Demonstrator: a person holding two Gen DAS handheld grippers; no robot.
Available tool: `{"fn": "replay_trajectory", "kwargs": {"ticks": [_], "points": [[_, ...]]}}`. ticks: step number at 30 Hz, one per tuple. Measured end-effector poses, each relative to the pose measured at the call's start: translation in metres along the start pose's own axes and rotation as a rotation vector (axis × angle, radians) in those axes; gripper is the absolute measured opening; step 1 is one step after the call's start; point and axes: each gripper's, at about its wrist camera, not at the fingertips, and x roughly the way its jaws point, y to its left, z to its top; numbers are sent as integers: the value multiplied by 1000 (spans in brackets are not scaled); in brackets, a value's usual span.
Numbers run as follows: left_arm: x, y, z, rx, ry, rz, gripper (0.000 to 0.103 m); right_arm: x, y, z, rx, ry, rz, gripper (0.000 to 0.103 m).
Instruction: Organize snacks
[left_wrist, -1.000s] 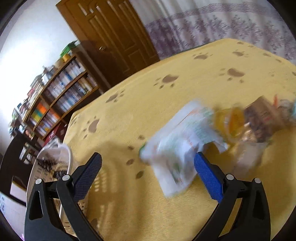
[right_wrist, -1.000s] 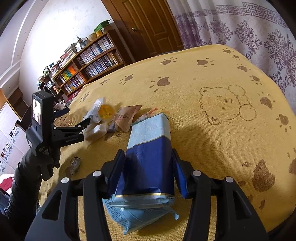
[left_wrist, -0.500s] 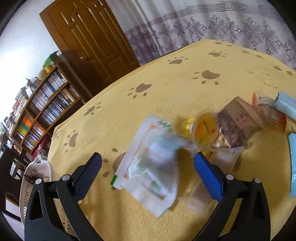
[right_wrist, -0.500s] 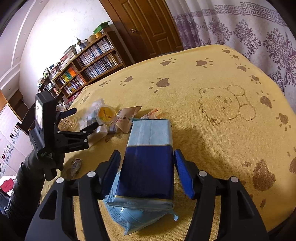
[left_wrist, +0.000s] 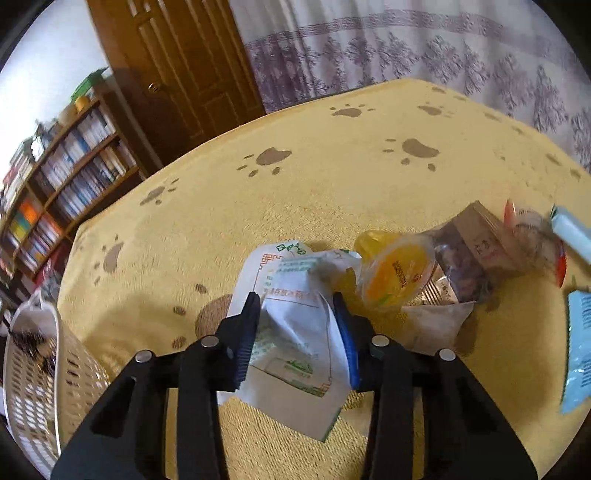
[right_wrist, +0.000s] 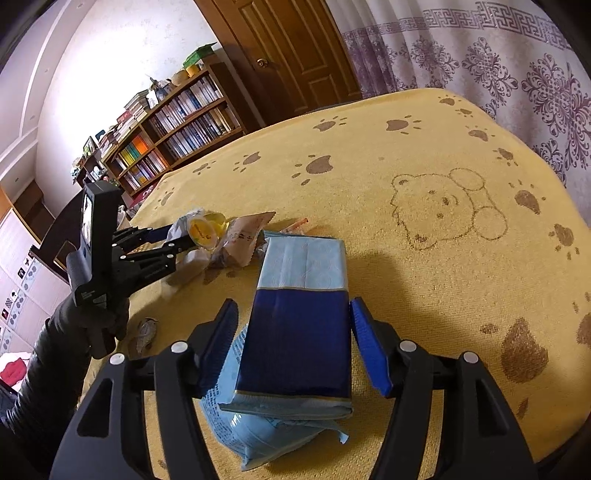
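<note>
Setting: spreading across a worktop (right_wrist: 424, 155), a yellow towelling cover printed with brown paw marks and a bear outline; bookshelves, a wooden door and a patterned curtain standing behind.

Left gripper (left_wrist: 297, 332): closing its blue-padded fingers (left_wrist: 245, 343) on a white crinkled snack pouch with green print (left_wrist: 295, 325); pouch creasing between the pads, far end lying just beside the snack pile.

Right gripper (right_wrist: 295, 343): hanging with fingers (right_wrist: 369, 350) spread wide on either side of a navy-and-pale-blue flat packet (right_wrist: 299, 325), touching neither edge, gripping nothing.

Blue packets: navy-and-pale-blue one lying on top of a light blue crinkled plastic pack (right_wrist: 266, 432), both resting on the cover.

Snack pile: clustering near the left gripper, an orange jelly cup with a foil lid (left_wrist: 399, 273), a brown paper-look snack bag (left_wrist: 476, 243) and a small red-edged wrapper (left_wrist: 535, 236), overlapping one another.

Basket: sitting at the worktop's left edge, a cream perforated plastic basket (left_wrist: 44, 369), some dark items inside, too blurred for naming.

Step in hand: by the look of it, picking up the white pouch for sorting.

Next move: likely lifting the pouch clear of the jelly cup without dragging it, then carrying it left towards the basket; thin film risking slipping or tearing under a loose pinch.
</note>
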Motion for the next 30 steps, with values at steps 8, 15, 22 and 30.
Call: {"fn": "replay_trajectory", "kwargs": {"ticks": [8, 15, 22, 30], "points": [[-22, 12, -12, -99, -30, 4, 34, 0, -1, 0, -3, -6, -16, 63], [-58, 20, -15, -140, -97, 12, 23, 4, -5, 1, 17, -13, -38, 67], [-73, 20, -16, -126, -125, 26, 29, 10, -8, 1, 33, -7, -62, 67], [-47, 12, -26, -72, -64, 11, 73, 11, -7, 0, 31, -3, -68, 67]]}}
